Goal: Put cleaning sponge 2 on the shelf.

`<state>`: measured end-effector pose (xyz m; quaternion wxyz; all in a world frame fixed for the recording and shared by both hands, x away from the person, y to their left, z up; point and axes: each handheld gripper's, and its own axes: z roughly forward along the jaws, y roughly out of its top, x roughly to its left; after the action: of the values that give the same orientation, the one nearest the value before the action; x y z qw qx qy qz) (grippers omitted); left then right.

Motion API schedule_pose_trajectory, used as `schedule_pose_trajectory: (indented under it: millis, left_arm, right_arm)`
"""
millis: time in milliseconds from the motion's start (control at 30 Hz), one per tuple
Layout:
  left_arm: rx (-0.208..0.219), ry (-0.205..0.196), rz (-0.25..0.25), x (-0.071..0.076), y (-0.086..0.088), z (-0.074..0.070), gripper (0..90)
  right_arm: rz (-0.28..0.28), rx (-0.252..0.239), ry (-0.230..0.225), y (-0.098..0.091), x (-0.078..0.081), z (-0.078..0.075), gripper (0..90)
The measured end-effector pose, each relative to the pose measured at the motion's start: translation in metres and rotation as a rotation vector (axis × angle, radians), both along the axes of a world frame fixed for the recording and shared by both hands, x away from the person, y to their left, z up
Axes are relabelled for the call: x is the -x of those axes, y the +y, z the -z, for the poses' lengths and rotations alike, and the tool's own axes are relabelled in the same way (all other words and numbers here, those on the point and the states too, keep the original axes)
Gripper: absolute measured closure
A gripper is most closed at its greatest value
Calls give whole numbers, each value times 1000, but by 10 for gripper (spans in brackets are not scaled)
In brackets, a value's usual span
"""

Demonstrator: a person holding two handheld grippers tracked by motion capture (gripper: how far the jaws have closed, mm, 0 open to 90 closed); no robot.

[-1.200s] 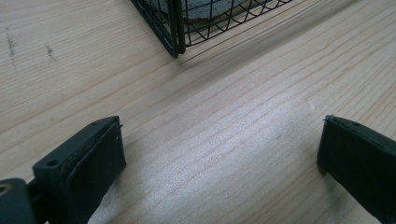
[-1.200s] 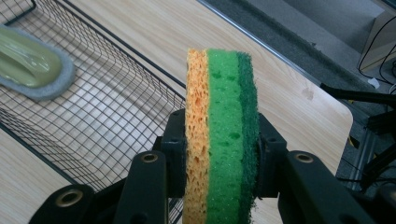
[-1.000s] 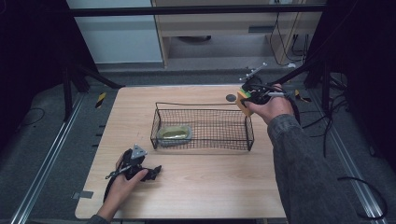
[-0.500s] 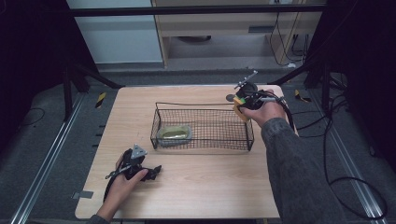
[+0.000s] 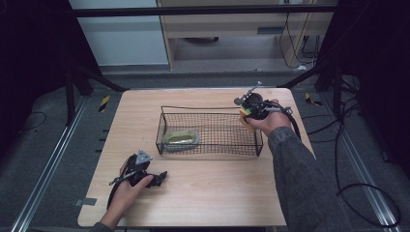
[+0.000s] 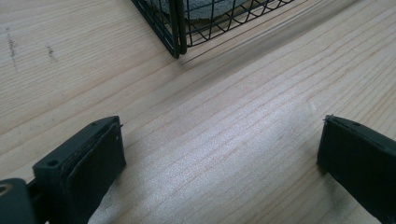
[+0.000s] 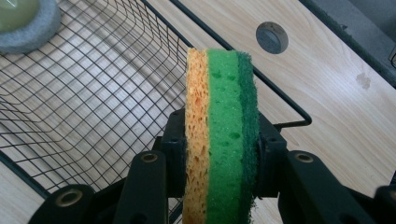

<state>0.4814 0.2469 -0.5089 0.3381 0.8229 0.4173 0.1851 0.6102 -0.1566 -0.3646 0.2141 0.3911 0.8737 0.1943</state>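
Note:
My right gripper (image 7: 219,149) is shut on two sponges held edge-up, an orange-yellow sponge (image 7: 196,130) and a green sponge (image 7: 229,121) with a dark scouring side. In the high view it (image 5: 247,115) hangs over the right end of the black wire basket (image 5: 208,145). A grey-rimmed green sponge (image 5: 180,139) lies inside the basket at its left end and shows at the top left of the right gripper view (image 7: 23,21). My left gripper (image 6: 219,154) rests low over the bare table with its jaws wide apart; in the high view it (image 5: 157,178) sits at the front left.
The wooden table (image 5: 203,193) has free room in front of the basket. A round grey cap (image 7: 272,37) is set in the tabletop beyond the basket's far right corner. Cables trail off the table's right edge. The basket's near corner (image 6: 177,42) stands just ahead of my left gripper.
My right gripper has come down and moved slightly left with the sponges, toward the basket's right end. The left hand and gripper have stayed put.

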Motion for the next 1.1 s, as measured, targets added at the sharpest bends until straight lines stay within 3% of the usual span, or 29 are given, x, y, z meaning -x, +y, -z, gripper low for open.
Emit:
schedule_pose_trajectory:
  millis: [1100]
  left_arm:
    - [-1,0,0,0,0,0,0]
  right_arm:
    - [6,52,33,3,-10,36,641]
